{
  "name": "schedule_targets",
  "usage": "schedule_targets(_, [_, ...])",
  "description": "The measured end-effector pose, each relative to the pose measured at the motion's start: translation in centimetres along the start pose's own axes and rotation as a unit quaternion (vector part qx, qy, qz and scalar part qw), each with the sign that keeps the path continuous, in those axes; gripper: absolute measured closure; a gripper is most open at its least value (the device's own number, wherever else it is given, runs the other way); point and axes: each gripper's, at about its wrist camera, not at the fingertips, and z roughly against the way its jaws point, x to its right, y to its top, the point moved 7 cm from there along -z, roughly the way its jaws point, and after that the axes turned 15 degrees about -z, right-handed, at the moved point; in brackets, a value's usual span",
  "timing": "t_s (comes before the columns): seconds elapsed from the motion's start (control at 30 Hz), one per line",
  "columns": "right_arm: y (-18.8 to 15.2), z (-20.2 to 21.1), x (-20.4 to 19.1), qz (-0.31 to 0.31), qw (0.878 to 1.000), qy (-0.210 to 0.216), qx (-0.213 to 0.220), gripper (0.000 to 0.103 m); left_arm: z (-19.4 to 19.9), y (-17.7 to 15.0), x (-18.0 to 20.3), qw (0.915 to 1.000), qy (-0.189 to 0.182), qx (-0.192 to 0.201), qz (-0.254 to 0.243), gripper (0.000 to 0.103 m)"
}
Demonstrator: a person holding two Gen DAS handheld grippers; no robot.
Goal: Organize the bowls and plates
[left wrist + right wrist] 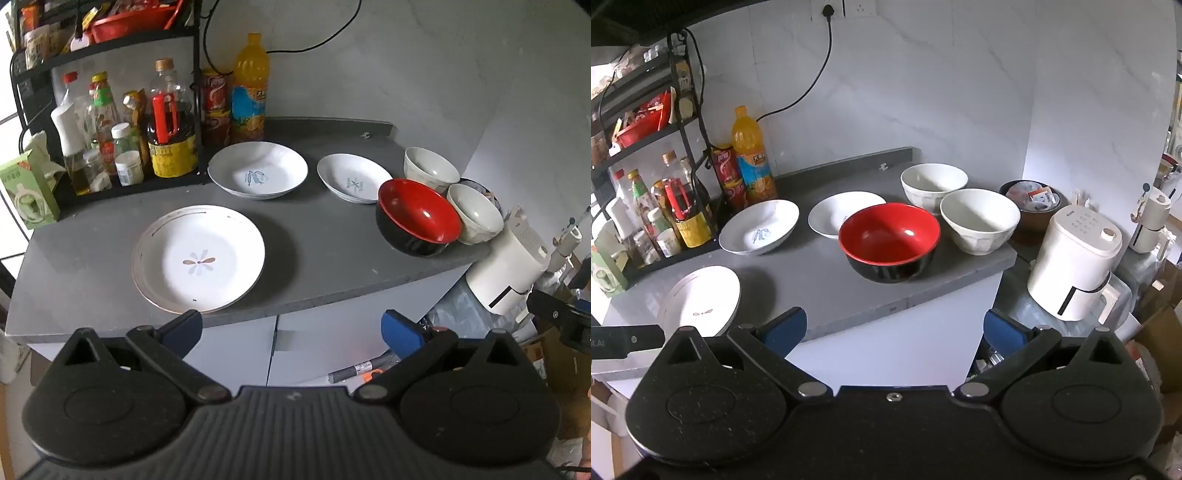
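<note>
A: Where, the dishes?

B: Spread across a grey counter (325,236): flower plate (198,261) nearest, two deeper white plates (258,169) (354,177) behind, red-and-black bowl (889,242) touching white bowls (979,220) (933,182) at right.

A: And the grippers?

B: Left gripper (291,330) and right gripper (893,330) both spread wide, empty, short of the counter edge.

A: Handling?

B: Probably rigid, glazed, slippery, breakable. Best pinched at a rim.

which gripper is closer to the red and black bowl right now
Right. The right gripper faces the red and black bowl just off the counter edge; the left gripper sits farther left, before the flower plate.
</note>
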Motion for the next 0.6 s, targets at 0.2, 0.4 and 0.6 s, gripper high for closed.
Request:
schedule_targets(0.2, [-0.6,0.3,0.1,0.003,1.0,0.0,-0.005,0.0,0.1,-0.4,0.2,0.9998,-0.011,-0.008,0.013,0.001])
schedule_targets(0.4, [-1.2,0.8,0.4,0.003,1.0,-0.001,-0.004,0.0,0.5,-0.8,0.3,0.9999,-0.01,-0.007,0.005,0.001])
schedule_targets(0.6, [-1.5,1.1,0.8,0.001,1.0,-0.005,-0.003,0.0,0.4,-0.9,-0.3,0.9995,-0.014,-0.014,0.022,0.001])
